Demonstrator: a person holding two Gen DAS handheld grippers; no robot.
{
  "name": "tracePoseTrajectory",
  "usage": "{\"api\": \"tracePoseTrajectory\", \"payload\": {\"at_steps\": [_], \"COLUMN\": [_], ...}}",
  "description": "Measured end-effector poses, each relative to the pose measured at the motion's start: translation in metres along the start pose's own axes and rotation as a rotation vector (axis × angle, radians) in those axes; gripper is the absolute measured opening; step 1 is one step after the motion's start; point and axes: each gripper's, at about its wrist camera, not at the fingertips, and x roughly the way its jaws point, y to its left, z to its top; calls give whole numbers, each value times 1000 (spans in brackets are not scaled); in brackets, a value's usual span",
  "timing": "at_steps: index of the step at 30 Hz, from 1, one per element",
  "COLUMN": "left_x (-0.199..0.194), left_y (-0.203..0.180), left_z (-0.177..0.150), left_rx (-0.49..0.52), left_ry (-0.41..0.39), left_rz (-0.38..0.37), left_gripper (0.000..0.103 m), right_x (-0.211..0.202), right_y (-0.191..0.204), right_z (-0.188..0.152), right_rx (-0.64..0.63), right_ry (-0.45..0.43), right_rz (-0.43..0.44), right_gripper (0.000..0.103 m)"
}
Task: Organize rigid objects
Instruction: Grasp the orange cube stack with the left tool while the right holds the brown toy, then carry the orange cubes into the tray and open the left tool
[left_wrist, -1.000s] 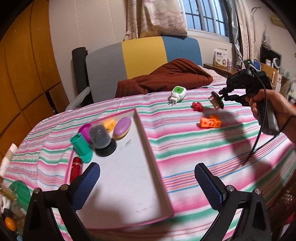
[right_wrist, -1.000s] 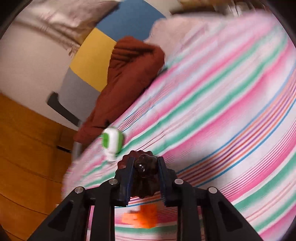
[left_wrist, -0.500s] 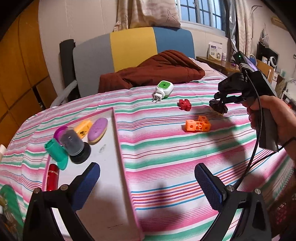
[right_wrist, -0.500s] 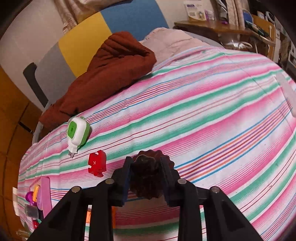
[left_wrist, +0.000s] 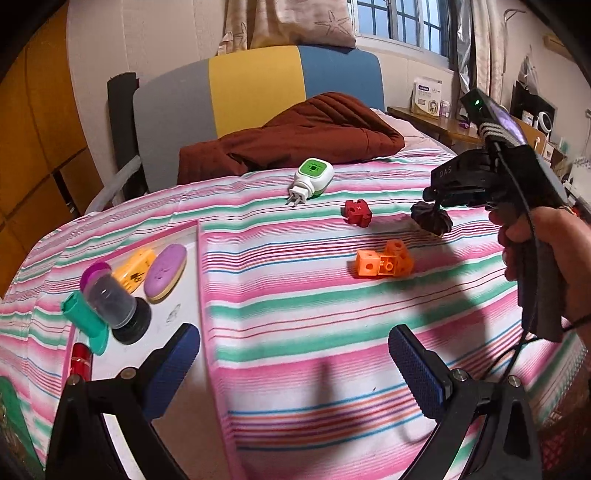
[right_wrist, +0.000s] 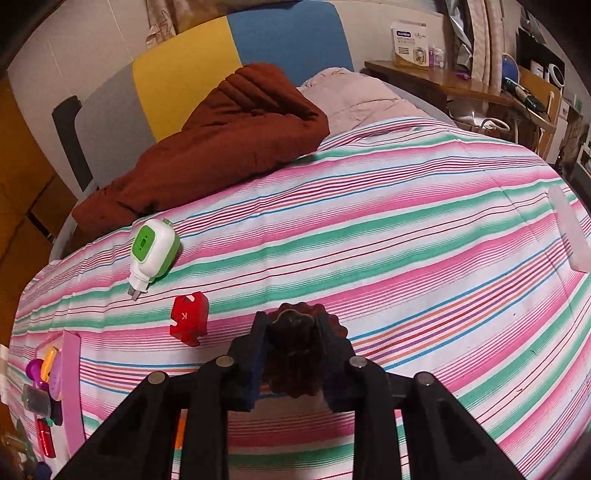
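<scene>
My right gripper (right_wrist: 293, 363) is shut on a dark brown fluted mould (right_wrist: 295, 354), held just above the striped cloth; it also shows in the left wrist view (left_wrist: 431, 218). My left gripper (left_wrist: 291, 363) is open and empty over the right edge of a white tray (left_wrist: 184, 435). The tray holds a purple oval case (left_wrist: 165, 271), a yellow piece (left_wrist: 133, 267), a clear jar on a black base (left_wrist: 118, 304), a green tube (left_wrist: 85, 319) and a red tube (left_wrist: 80, 363). On the cloth lie a red block (left_wrist: 356, 212), orange cubes (left_wrist: 384, 259) and a green-and-white plug (left_wrist: 310, 177).
A brown blanket (left_wrist: 295, 140) lies behind the table against a grey, yellow and blue headboard (left_wrist: 255, 88). A wooden shelf with boxes (right_wrist: 458, 79) stands at the far right. The striped cloth (left_wrist: 314, 306) covers the whole table.
The right gripper has lowered the brown mould toward the cloth near the red block. The left gripper has swung right, so the tray sits further left in its view.
</scene>
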Motion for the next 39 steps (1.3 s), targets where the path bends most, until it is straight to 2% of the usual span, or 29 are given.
{"api": "tracePoseTrajectory", "payload": {"at_steps": [9,15,18,22,28,31,32,33,35,37,39], "left_x": [44,81,98,107,117,120,118,116,114,112,110], "left_y": [-22,-42,-49,-57,-71,-65,-62,-59,-52,-43,-38], "left_z": [27,42,46,49,49,46,46,47,46,44,43], "left_rx": [10,25,2,-21,18,-10,-22,-35,-51,-79,-92], "left_ry": [52,109,141,144,129,116,105,96,84,72,65], "left_rz": [-30,-43,-65,-108,-89,-103,-109,-124,-130,-168,-173], "left_gripper": [103,103,103,103,103,92,86,74,61,61,61], "right_x": [-2,-1,-7,-14,-19,-19,-17,-15,-12,-8,-6], "right_y": [-8,-19,-28,-42,-53,-46,-41,-37,-28,-21,-16], "right_z": [2,1,1,3,0,1,1,1,0,-1,-3], "right_rx": [52,130,177,237,287,254,232,209,166,123,79], "right_ry": [13,59,47,24,17,18,24,33,49,58,58], "right_rz": [24,85,104,118,105,128,125,119,105,79,41], "right_gripper": [24,31,34,35,36,36,36,36,36,36,36]}}
